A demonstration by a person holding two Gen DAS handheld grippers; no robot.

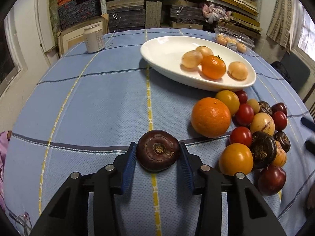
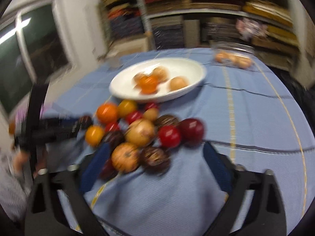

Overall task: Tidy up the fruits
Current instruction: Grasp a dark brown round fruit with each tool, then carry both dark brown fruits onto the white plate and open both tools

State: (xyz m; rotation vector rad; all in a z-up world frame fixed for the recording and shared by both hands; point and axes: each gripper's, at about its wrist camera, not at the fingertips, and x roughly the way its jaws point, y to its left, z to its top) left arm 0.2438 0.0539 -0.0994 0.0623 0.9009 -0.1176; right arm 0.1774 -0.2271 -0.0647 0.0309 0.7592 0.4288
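Water chestnut sits flat on worktop, stem scar up, between left gripper fingers, blue pads grasping its sides. White dish lies beyond, toward far edge. Right gripper released, blurred, over fruit pile.

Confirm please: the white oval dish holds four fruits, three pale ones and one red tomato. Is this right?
Not quite. The white oval dish does hold four fruits, three pale ones among them, but the fourth is a small orange citrus fruit, not a red tomato. The left wrist view shows it clearly.
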